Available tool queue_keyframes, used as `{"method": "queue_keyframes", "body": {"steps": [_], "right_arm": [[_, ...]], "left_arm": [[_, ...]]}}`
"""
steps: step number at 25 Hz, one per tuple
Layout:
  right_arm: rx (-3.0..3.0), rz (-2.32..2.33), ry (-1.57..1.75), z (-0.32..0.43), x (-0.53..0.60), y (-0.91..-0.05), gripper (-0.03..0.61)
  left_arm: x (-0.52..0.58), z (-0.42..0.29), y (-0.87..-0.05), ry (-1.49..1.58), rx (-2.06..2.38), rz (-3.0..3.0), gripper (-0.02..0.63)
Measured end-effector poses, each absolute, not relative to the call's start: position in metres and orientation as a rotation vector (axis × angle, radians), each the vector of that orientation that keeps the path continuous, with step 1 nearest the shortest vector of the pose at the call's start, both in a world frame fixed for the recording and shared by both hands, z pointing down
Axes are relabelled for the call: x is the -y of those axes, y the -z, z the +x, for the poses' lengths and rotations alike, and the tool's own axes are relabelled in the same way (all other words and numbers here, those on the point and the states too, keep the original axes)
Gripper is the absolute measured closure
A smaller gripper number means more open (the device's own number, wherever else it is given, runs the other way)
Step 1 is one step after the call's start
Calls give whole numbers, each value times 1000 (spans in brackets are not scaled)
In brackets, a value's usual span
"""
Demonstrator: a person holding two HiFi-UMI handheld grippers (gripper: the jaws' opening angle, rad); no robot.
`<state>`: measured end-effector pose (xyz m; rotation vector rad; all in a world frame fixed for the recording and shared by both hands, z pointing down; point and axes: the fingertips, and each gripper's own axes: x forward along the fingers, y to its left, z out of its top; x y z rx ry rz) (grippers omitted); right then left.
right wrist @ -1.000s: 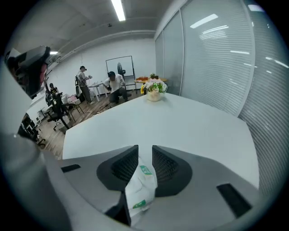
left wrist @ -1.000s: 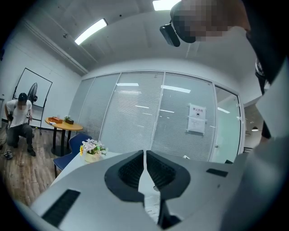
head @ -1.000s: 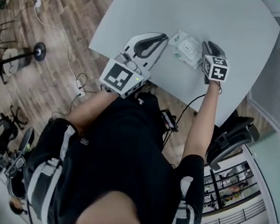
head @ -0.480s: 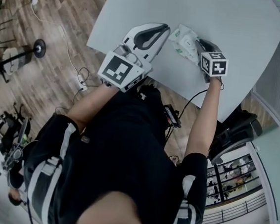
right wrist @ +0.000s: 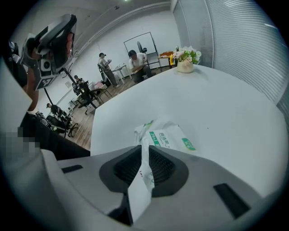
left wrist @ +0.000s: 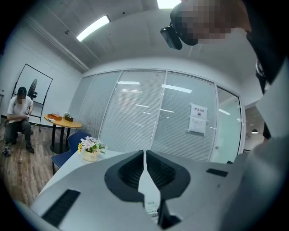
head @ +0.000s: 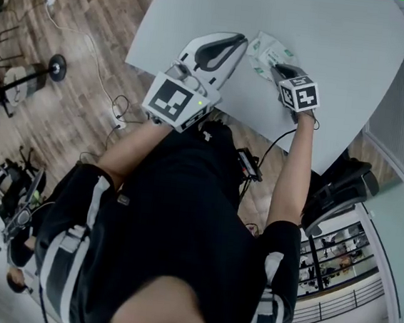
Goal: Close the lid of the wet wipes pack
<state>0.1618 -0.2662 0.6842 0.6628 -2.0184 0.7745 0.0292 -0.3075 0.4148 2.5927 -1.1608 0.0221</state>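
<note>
The wet wipes pack (head: 264, 51), white with green print, lies on the white table (head: 344, 36) near its front edge. My right gripper (head: 278, 69) points steeply down over the pack's near right end. In the right gripper view the pack (right wrist: 168, 135) lies just past the jaw tips (right wrist: 142, 150). The jaws are closing, only a narrow slit is left, and the pack's printed film shows through it. Whether the pads touch the pack, I cannot tell. The lid is hidden. My left gripper (head: 236, 42) hovers left of the pack, held about level and shut on nothing (left wrist: 144, 153).
A pot of flowers (right wrist: 185, 60) stands at the table's far end, and it shows in the left gripper view too (left wrist: 90, 149). Bare tabletop (right wrist: 226, 103) spreads beyond the pack. A black chair (head: 342, 190) and cables sit by the table's near edge. People sit in the background.
My right gripper has swung left and down onto the pack's near end and tipped steeper, its jaws drawing together. The left gripper has stayed put.
</note>
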Motion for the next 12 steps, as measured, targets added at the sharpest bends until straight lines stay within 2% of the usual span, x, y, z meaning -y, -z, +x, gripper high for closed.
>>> {"method": "queue_keyframes", "body": {"steps": [3, 12], "right_arm": [[1966, 617, -740, 158, 252, -704, 485], [1868, 627, -624, 154, 243, -732, 480]], "left_arm": [[302, 30, -412, 12, 1153, 2590, 575], [289, 27, -411, 37, 1153, 2577, 575]]}}
